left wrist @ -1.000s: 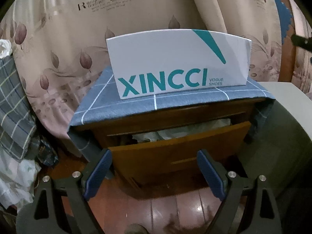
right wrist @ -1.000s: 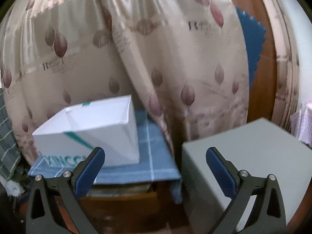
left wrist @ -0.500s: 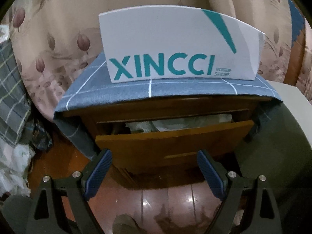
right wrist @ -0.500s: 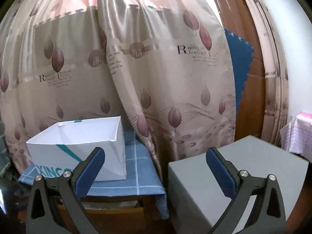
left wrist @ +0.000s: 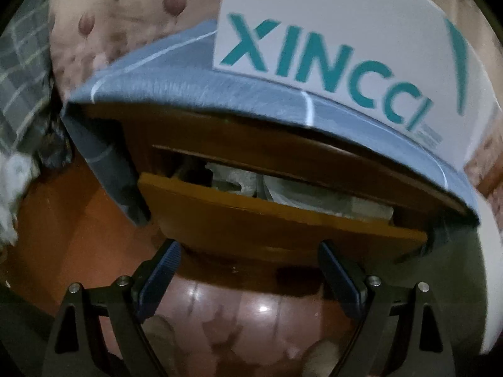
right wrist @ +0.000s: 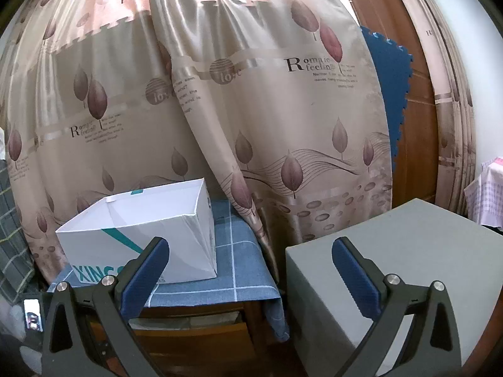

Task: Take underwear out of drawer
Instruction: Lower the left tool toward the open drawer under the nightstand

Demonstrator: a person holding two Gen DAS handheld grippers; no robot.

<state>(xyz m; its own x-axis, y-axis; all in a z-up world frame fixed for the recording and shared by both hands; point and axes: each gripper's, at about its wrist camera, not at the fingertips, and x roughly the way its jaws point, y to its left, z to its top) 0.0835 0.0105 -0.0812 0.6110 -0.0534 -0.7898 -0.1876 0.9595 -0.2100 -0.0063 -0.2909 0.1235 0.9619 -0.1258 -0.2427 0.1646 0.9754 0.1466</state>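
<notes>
The left gripper (left wrist: 248,270), fingers spread wide and empty, is nearing the half-open drawer (left wrist: 276,220) just ahead (reach step, I judge), needing to rise toward the pale underwear (left wrist: 239,179) beyond its fingertips, while the right gripper (right wrist: 248,270) is idling released.

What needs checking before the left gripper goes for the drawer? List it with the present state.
1. Left gripper open and empty: ok, the jaws stand wide apart with nothing between them.
2. Wooden drawer open enough to reach inside: not ok, it is only partly pulled out and the gap is narrow.
3. Pale clothing visible in the drawer: ok.
4. That clothing is underwear: cannot tell, the view is blurred.
5. Right gripper open and out of the way: ok, it faces the curtain above the drawer.
6. White XINCCI box sits back from the nightstand's front edge: ok.
</notes>
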